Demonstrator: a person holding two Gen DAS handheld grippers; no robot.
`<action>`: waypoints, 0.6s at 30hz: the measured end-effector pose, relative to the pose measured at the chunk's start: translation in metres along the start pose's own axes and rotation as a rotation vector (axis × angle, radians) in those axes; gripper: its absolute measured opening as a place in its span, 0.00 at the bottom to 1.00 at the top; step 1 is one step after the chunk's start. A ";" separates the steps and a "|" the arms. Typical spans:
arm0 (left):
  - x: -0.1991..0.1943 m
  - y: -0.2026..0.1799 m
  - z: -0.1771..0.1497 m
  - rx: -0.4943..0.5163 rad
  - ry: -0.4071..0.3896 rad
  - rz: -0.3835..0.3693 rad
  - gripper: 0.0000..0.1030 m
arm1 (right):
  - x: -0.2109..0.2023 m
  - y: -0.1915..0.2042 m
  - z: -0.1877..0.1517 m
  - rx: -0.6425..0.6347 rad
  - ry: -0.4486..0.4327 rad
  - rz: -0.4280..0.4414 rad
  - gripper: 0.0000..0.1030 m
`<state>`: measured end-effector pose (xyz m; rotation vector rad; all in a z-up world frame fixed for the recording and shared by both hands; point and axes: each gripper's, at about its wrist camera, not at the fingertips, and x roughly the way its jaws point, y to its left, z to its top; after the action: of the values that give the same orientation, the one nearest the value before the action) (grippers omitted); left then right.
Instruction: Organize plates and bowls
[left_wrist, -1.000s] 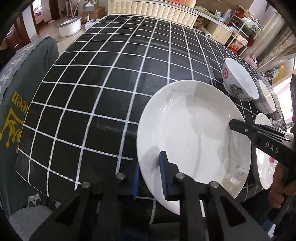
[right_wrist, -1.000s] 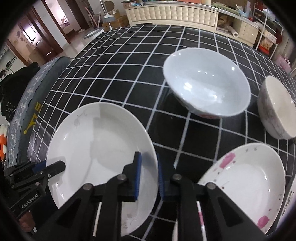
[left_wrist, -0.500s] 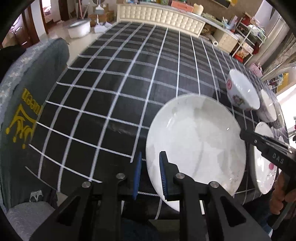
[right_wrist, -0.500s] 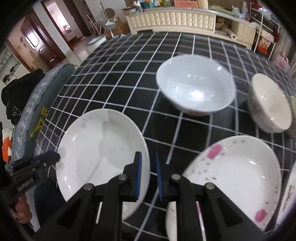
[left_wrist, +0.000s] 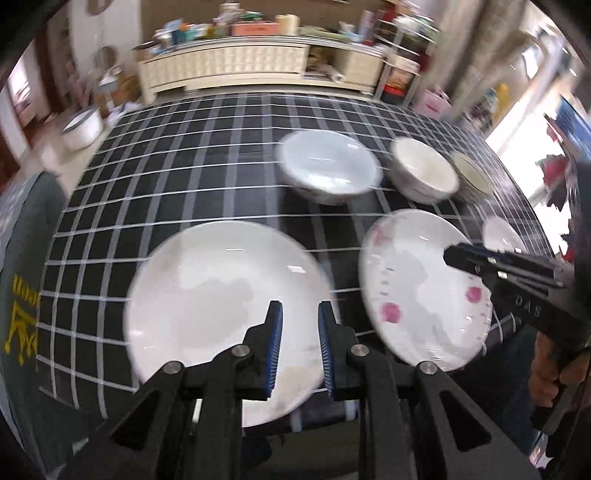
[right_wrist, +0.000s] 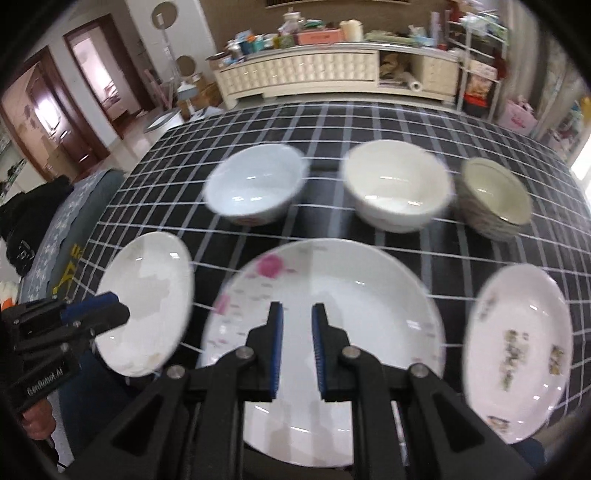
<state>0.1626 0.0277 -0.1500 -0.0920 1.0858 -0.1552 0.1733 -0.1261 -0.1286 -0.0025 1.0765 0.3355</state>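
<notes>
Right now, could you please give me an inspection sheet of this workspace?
Surface: black cloth with white grid lines, flat.
Job's things: front row: plain white plate, white plate with pink flowers, white plate with dark motifs. Back row: white bowl, cream bowl, greenish bowl. None stacked.
Clutter: nothing seen on the cloth.
Grippers: left tool and right tool narrowly parted, holding nothing.
Cables: nothing seen.
Surroundings: cream sideboard, loaded.

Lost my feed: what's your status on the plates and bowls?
Left gripper and right gripper empty, jaws slightly apart, above the table. Plain white plate, pink-flowered white plate and three bowls unstacked. Nothing in the way.
</notes>
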 end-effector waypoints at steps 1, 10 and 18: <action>0.003 -0.007 0.001 0.010 0.007 -0.012 0.17 | -0.002 -0.008 -0.002 0.006 0.000 -0.011 0.19; 0.040 -0.051 0.013 0.039 0.067 -0.062 0.22 | -0.001 -0.059 -0.013 0.050 0.011 -0.102 0.44; 0.069 -0.057 0.018 0.043 0.114 -0.061 0.28 | 0.015 -0.074 -0.009 0.063 0.046 -0.110 0.45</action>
<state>0.2053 -0.0404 -0.1932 -0.0785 1.1935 -0.2411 0.1917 -0.1940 -0.1577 -0.0138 1.1274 0.2032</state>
